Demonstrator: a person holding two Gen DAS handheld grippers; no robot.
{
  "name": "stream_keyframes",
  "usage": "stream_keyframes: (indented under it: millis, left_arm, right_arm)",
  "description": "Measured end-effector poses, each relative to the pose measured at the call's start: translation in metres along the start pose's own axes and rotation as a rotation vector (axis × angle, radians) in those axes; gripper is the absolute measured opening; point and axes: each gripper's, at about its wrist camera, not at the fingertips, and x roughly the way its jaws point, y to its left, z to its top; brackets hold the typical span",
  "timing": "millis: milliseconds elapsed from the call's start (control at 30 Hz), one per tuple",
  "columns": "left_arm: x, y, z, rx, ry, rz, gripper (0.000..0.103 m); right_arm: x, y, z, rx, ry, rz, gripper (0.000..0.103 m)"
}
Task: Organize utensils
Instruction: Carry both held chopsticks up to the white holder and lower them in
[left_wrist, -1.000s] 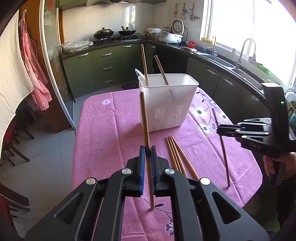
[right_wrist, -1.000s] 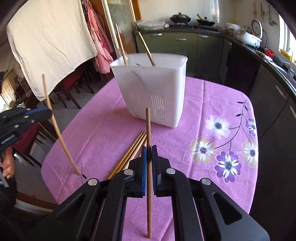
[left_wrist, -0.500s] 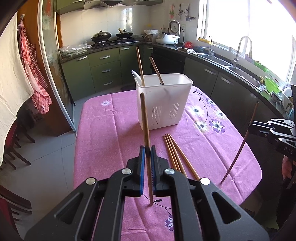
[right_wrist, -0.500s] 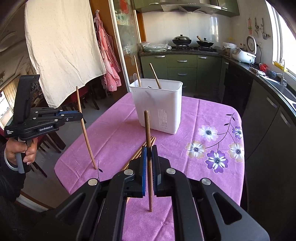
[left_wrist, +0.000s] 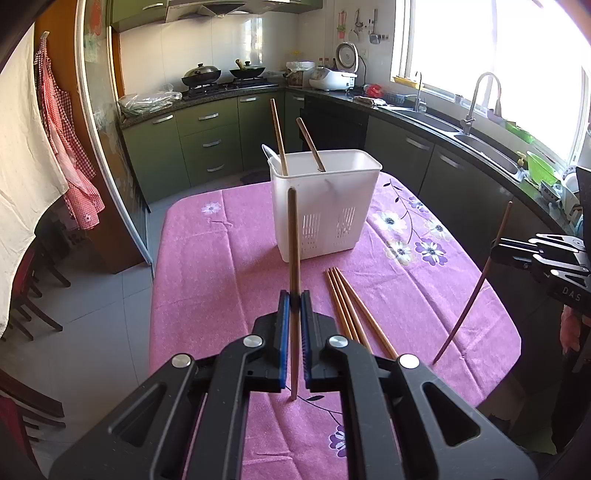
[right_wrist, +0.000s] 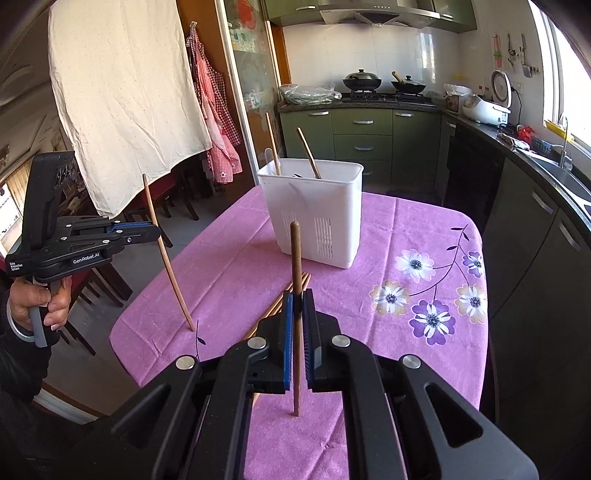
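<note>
A white slotted utensil basket (left_wrist: 325, 206) stands on the purple flowered tablecloth (left_wrist: 207, 280) with two wooden chopsticks (left_wrist: 277, 136) and a white spoon in it; it also shows in the right wrist view (right_wrist: 314, 214). My left gripper (left_wrist: 294, 299) is shut on an upright wooden chopstick (left_wrist: 293, 236), held above the near table edge. My right gripper (right_wrist: 298, 299) is shut on another upright chopstick (right_wrist: 295, 258). Three loose chopsticks (left_wrist: 351, 306) lie on the cloth between the grippers and the basket. Each gripper shows in the other's view, the left one (right_wrist: 147, 232) and the right one (left_wrist: 496, 251).
Dark kitchen counters with a sink (left_wrist: 480, 144) run along the right. A stove with pans (left_wrist: 221, 74) is at the back. A white cloth (right_wrist: 125, 81) hangs at the left above dark chairs (left_wrist: 33, 295). The table's edges fall to a tiled floor.
Both grippers have pulled back and risen from the table with their chopsticks held; the basket now looks farther away. The right chopstick has tilted from near upright to leaning.
</note>
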Motion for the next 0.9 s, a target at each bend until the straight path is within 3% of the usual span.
stream_keyframes:
  millis: [567, 733, 900]
  left_arm:
    - [-0.005, -0.005, 0.018, 0.012, -0.015, -0.017, 0.006]
    - [-0.017, -0.012, 0.043, 0.027, -0.048, -0.044, 0.006]
    - [-0.037, -0.021, 0.084, 0.038, -0.128, -0.068, 0.006]
  right_arm:
    - [-0.001, -0.002, 0.016, 0.002, -0.021, 0.012, 0.006]
    - [-0.009, 0.001, 0.040, -0.015, -0.040, 0.029, 0.006]
    - [-0.022, -0.001, 0.085, -0.032, -0.088, 0.029, 0.006]
